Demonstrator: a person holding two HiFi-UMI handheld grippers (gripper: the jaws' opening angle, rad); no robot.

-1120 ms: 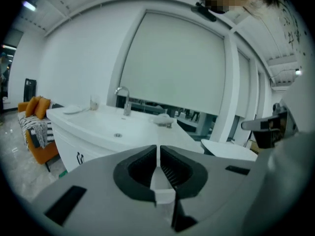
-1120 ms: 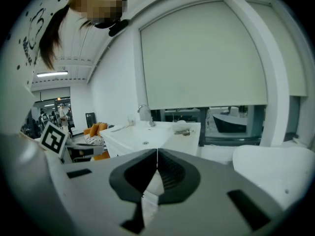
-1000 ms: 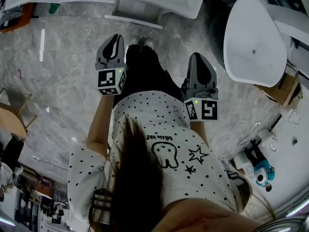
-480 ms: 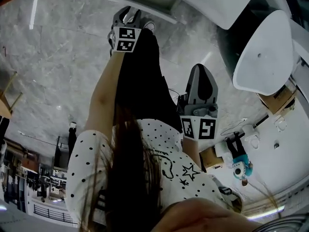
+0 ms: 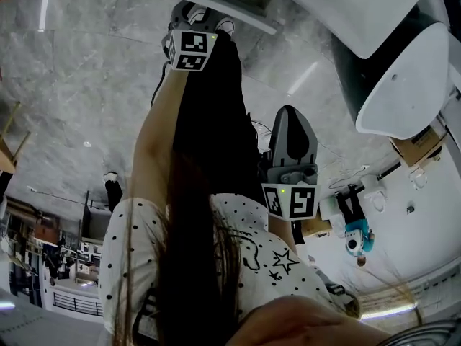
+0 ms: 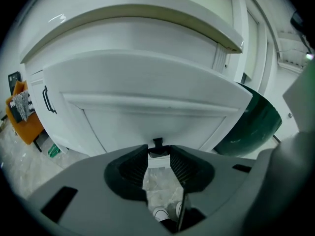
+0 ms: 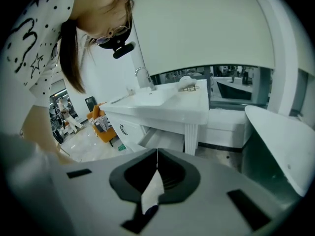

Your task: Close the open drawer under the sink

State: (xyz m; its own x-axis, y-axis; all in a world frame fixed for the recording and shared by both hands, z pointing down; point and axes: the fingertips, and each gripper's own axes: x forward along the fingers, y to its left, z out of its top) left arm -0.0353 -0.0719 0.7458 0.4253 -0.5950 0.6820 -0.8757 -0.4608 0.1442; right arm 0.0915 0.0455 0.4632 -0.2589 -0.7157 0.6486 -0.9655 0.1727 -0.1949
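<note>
The drawer front (image 6: 147, 82) ahead of you showed smooth white paint with a soft sheen, and the floor (image 5: 79, 85) under you was glossy grey marbled stone. Your right gripper (image 7: 157, 154) wore a matt grey plastic shell.

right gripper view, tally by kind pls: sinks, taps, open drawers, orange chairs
sink: 1
tap: 1
open drawer: 1
orange chair: 1
total: 4
</note>
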